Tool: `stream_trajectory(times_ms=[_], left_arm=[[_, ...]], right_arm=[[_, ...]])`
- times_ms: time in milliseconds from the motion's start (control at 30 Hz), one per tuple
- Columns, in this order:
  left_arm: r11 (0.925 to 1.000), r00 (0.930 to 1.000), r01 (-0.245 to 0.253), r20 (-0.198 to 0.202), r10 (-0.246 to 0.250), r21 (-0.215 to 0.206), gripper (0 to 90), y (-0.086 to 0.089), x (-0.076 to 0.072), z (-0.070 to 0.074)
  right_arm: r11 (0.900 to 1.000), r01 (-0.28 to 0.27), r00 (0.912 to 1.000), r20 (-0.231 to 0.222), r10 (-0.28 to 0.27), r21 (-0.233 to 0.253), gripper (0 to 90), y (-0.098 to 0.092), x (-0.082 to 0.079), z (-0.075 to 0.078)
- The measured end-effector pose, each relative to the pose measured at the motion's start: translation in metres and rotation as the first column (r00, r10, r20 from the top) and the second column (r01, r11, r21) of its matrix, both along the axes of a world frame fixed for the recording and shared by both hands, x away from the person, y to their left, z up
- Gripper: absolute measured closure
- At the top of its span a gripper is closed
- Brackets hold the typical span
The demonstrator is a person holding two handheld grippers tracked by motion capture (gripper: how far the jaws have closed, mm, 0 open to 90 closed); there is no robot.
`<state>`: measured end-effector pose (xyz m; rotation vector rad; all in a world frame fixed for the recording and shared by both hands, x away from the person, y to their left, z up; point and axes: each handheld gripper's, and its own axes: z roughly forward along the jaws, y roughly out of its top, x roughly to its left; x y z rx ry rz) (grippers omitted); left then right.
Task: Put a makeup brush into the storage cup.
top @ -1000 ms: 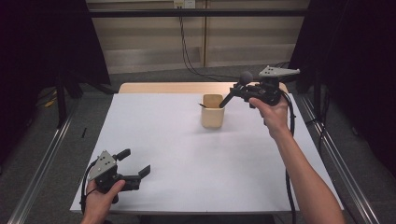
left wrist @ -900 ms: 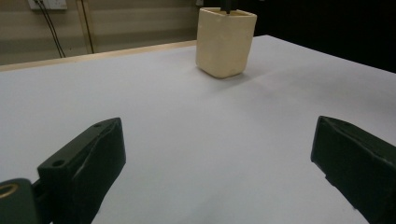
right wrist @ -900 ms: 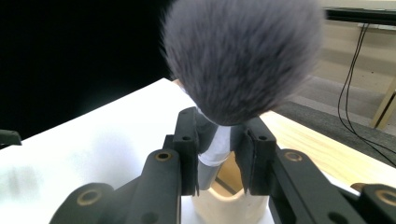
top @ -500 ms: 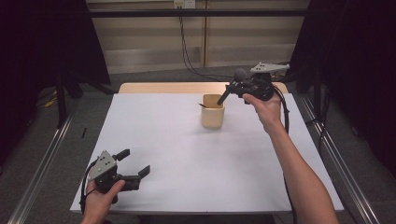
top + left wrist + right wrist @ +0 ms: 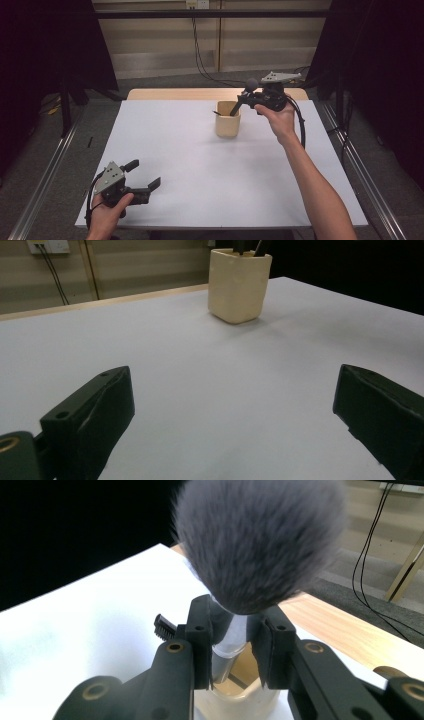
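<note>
A cream cup [image 5: 227,122] stands at the back middle of the white table [image 5: 200,165]. Just right of its rim, my right gripper [image 5: 243,99] is shut on a makeup brush [image 5: 251,84] with a fluffy grey head, and the handle slants down into the cup. In the right gripper view the brush head [image 5: 257,540] looms large, my right gripper [image 5: 232,630] clamps the silver neck, and the cup [image 5: 235,700] lies below. A small black comb-tipped tool [image 5: 162,626] sticks up from the cup. My left gripper [image 5: 144,173] rests open at the front left corner, far from the cup [image 5: 239,285].
A wooden strip [image 5: 175,94] runs along the table's far edge. Metal rails [image 5: 45,175] flank the table on the floor. Cables [image 5: 200,45] hang down the back wall. Broad bare tabletop lies between the two grippers.
My right gripper has carried the brush left and down, so its handle tip now sits inside the cup. The left gripper has stayed still.
</note>
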<state>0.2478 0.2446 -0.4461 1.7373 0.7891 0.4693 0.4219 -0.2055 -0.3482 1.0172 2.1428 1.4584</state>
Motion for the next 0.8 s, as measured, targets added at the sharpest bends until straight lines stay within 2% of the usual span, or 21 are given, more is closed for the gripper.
stream_trajectory(times_ms=[800], left_arm=[[0.9997,0.9999,-0.017,0.002,0.017,0.018,2.9,0.001,0.001,-0.001]], right_arm=[[1.0,0.012,0.9995,-0.028,-0.012,-0.017,71.9,0.001,0.009,-0.026]])
